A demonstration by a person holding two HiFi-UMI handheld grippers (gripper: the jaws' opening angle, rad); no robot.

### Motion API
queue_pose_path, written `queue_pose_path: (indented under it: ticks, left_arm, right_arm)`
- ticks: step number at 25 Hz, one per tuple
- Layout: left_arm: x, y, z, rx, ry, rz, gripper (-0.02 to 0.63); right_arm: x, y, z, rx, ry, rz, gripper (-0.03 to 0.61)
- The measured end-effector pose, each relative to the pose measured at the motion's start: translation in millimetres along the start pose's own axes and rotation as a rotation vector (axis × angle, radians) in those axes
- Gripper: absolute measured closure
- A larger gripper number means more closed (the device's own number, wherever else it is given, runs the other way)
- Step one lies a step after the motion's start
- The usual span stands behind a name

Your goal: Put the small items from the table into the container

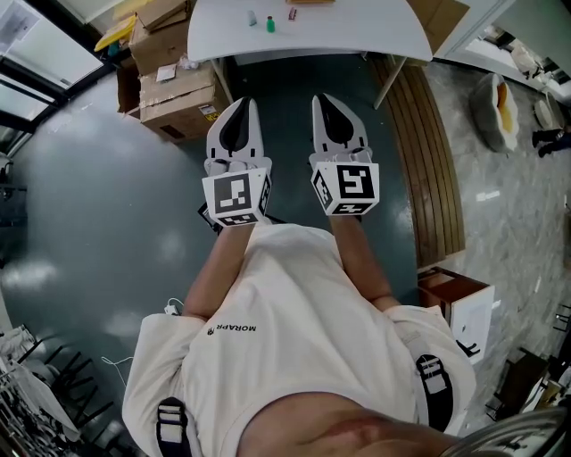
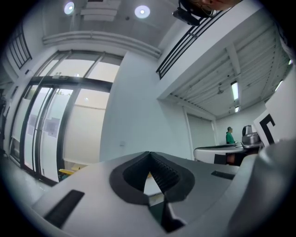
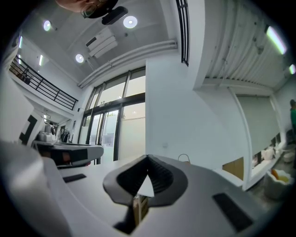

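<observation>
A white table (image 1: 357, 36) stands far ahead at the top of the head view. On it lie a small green item (image 1: 270, 25), a pale item (image 1: 252, 17) and a dark reddish item (image 1: 292, 13). I cannot make out a container. My left gripper (image 1: 242, 102) and right gripper (image 1: 329, 97) are held side by side over the dark floor, well short of the table, pointing at it. Both are shut with nothing between the jaws. The left gripper (image 2: 149, 156) and the right gripper (image 3: 148, 160) show their ribbed pads meeting at the tip.
Cardboard boxes (image 1: 169, 85) are stacked on the floor left of the table. A slatted wooden panel (image 1: 433, 161) lies to the right, and a white and brown box (image 1: 459, 303) sits near my right side. A person in green (image 2: 230, 135) stands far off.
</observation>
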State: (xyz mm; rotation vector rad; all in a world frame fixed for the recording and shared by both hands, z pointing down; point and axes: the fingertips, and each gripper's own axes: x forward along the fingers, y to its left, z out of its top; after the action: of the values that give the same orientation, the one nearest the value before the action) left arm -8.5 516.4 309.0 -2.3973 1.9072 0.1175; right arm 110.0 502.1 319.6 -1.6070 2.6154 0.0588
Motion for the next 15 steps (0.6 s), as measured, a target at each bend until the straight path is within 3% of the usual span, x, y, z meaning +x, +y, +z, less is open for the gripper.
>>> queue_pose_path:
  ticks: [8, 15]
  left_arm:
    - [18, -2, -19, 0.000, 0.030, 0.009, 0.611]
    - [70, 48, -46, -0.009, 0.047, 0.018, 0.611]
  right_arm:
    - [17, -18, -20, 0.020, 0.030, 0.001, 0.566]
    - [86, -19, -42, 0.011, 0.051, -0.005, 0.566]
